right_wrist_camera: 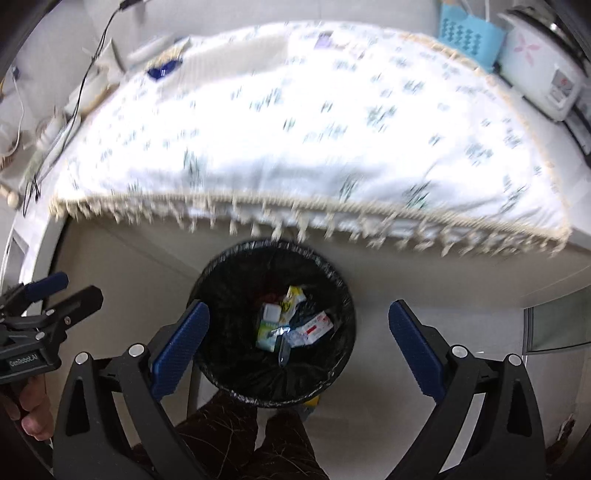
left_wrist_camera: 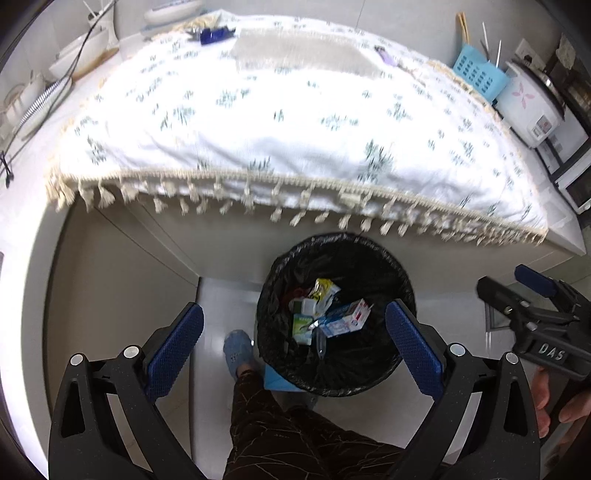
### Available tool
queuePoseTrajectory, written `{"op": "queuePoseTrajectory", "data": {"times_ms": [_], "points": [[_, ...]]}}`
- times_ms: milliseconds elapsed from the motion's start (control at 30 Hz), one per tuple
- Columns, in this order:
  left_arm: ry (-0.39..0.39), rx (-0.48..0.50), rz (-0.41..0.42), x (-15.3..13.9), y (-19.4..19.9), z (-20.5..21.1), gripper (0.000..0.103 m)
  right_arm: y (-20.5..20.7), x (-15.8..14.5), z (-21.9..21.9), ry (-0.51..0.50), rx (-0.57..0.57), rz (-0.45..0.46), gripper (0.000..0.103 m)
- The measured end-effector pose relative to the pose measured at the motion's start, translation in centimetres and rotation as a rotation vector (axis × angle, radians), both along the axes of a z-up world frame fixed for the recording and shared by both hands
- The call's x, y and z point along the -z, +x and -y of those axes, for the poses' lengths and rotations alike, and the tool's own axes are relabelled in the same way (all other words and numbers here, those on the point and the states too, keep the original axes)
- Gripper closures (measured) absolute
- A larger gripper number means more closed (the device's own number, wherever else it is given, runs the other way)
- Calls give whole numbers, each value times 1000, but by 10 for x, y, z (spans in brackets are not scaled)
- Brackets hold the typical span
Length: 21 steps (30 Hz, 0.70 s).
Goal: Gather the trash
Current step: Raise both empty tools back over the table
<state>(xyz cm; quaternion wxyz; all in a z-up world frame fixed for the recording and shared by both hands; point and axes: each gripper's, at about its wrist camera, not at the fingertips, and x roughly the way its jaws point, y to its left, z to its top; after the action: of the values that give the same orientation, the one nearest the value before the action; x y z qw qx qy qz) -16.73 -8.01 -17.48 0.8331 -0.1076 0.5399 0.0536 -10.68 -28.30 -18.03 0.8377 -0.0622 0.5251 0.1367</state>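
Item: your left gripper [left_wrist_camera: 294, 336] and right gripper [right_wrist_camera: 299, 332], both poised above the black-lined trash bin [left_wrist_camera: 402, 291] on the floor in front of the counter; both sets of jaws stand wide apart with nothing between the blue pads, so you hold no trash at present. Step in hand, by judgement: a drop into the bin looks finished and the return to the counter comes next. Bin contents, counted as far as the views allow: one white and red carton [left_wrist_camera: 351, 316], one yellow wrapper [left_wrist_camera: 322, 289], one green and white box [left_wrist_camera: 301, 326], one small white square container [left_wrist_camera: 308, 305], one crumpled clear plastic piece [right_wrist_camera: 282, 349], and a red scrap partly hidden beneath them; about six pieces, the lower ones overlapping. Counter top: one white floral tablecloth [left_wrist_camera: 288, 110] with a tasselled fringe, and on its far side one dark blue crumpled wrapper [left_wrist_camera: 214, 34] and one small purple object [left_wrist_camera: 385, 56], too small to name. If these two are trash, your next move calls for lifting either gripper up and over the fringe, reaching to the far edge, and closing on the blue wrapper first. Bystanding stock: one light blue perforated basket [left_wrist_camera: 476, 75], one white rice cooker [left_wrist_camera: 532, 107].
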Motion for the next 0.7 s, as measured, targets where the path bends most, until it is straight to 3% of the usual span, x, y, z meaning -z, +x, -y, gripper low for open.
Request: {"op": "queuePoseTrajectory", "data": {"times_ms": [400,700], "points": [[35,-31,61,-57,24,-11,7,35,-74,5,11,-14,133,9],[65,-63,69,-88,62,-39,7,84,-93,1,29,10,155,12]]}}
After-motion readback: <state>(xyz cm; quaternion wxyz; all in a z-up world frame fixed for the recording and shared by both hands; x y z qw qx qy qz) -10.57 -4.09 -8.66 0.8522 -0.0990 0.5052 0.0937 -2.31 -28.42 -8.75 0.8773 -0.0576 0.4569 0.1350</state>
